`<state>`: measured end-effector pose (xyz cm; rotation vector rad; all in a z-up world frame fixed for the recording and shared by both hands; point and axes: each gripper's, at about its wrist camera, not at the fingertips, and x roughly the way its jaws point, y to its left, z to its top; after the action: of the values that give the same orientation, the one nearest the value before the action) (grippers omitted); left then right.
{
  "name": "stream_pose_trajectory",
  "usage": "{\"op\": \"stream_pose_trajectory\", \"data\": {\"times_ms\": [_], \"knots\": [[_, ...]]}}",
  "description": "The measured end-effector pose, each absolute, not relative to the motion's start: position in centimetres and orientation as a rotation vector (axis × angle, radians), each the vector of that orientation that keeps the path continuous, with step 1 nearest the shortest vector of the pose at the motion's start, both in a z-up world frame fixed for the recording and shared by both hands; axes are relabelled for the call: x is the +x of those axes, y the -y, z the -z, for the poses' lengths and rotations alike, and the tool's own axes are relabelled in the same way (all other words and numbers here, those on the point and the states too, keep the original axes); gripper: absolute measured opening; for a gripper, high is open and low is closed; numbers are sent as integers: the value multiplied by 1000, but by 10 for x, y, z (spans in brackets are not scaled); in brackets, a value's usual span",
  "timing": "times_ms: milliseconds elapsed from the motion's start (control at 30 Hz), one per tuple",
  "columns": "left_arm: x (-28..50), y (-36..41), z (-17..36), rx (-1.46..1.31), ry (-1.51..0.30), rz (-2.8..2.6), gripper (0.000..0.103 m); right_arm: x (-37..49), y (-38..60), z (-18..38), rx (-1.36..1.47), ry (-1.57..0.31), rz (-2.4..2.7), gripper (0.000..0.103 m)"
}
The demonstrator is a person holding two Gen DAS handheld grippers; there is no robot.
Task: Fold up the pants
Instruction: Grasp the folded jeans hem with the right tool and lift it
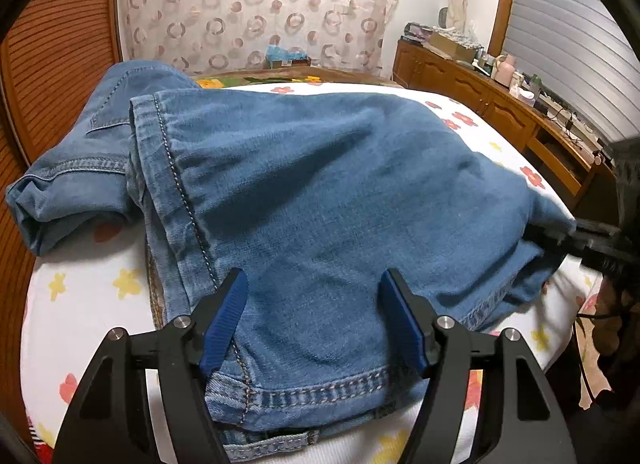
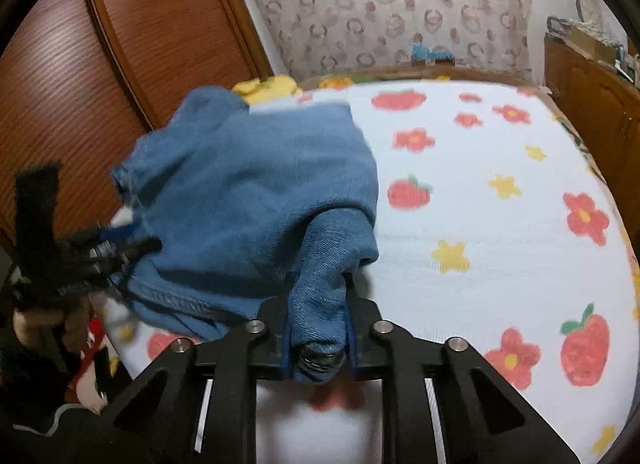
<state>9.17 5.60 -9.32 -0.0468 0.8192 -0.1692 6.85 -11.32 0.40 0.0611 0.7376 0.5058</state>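
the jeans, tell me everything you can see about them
The jeans are mid-blue denim with pale contrast stitching along seams and hems. They lie folded in layers on the flower-print bedspread, a pocketed section sticking out at far left. The left tongs are open, straddling the near hem. The right tongs are shut on a bunched corner, lifting it.

A bed (image 1: pixel 80 276) covered by a white sheet printed with red flowers, yellow stars and strawberries carries folded blue denim pants (image 1: pixel 320 200). The pants lie across the sheet's middle, one folded part sticking out toward nine o'clock. A yellow-patterned cloth (image 2: pixel 266 87) lies on the bed at twelve o'clock, beyond the pants.
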Motion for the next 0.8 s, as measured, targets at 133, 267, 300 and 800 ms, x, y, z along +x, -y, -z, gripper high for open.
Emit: {"op": "stream_pose_trajectory", "data": {"times_ms": [133, 267, 300, 800], "knots": [[86, -59, 87, -60, -814, 172, 70, 67, 107, -40, 92, -637, -511, 16], [71, -77, 71, -83, -774, 163, 70, 65, 80, -83, 71, -531, -568, 15], [67, -84, 67, -91, -765, 156, 70, 66, 70, -91, 62, -519, -589, 15], [41, -187, 22, -161, -673, -31, 70, 38, -70, -65, -97, -613, -974, 15]]}}
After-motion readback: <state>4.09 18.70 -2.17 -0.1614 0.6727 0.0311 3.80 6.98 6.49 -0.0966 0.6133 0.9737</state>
